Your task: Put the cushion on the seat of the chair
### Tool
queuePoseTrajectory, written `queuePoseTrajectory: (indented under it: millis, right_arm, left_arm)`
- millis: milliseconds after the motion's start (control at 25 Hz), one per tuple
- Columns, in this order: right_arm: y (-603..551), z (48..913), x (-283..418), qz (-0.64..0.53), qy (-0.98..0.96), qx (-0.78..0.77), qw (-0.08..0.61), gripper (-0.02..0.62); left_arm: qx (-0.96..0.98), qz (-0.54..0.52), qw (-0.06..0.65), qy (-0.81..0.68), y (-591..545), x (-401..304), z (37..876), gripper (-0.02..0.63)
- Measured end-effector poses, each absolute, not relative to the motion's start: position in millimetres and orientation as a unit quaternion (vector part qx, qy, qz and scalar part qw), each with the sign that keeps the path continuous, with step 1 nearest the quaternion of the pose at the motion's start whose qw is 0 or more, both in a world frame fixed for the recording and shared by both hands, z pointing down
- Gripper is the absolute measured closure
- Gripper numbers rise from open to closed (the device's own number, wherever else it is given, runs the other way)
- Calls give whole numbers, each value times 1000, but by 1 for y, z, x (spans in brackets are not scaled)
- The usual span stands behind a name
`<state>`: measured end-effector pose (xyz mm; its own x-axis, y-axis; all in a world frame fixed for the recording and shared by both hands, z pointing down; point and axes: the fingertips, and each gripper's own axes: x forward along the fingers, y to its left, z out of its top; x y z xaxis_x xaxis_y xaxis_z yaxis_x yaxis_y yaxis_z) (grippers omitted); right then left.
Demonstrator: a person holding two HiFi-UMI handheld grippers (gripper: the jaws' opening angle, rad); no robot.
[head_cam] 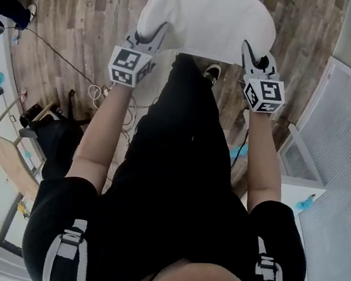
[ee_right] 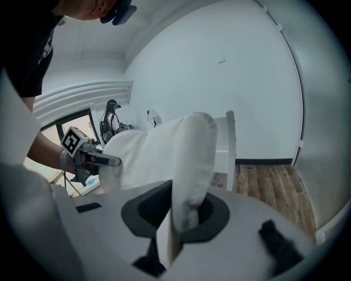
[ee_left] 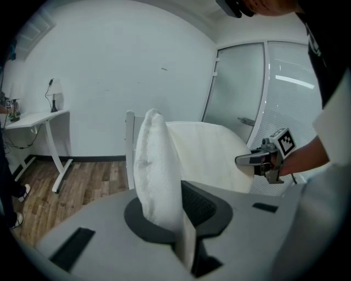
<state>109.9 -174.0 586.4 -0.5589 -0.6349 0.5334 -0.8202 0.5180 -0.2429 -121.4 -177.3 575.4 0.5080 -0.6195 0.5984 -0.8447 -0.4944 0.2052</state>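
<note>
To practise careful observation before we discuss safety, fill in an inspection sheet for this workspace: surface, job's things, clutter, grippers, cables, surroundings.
Surface: wooden floor.
Job's things: white cushion, held up between both grippers; chair, white frame showing behind the cushion, seat hidden.
Clutter: wooden board at the left edge.
Grippers: left gripper and right gripper, each shut on a near corner of the cushion.
Cables: thin cable trailing across the floor.
Surroundings: white desk by the wall; glass partition.
</note>
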Motion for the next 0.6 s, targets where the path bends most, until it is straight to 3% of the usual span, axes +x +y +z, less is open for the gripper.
queuePoseTrajectory:
  millis: [600]
  right_arm:
    - [-196, 777, 120, 351, -802, 409, 258, 540]
  left_arm:
    - [790, 278, 356, -414, -202, -111, 771, 552]
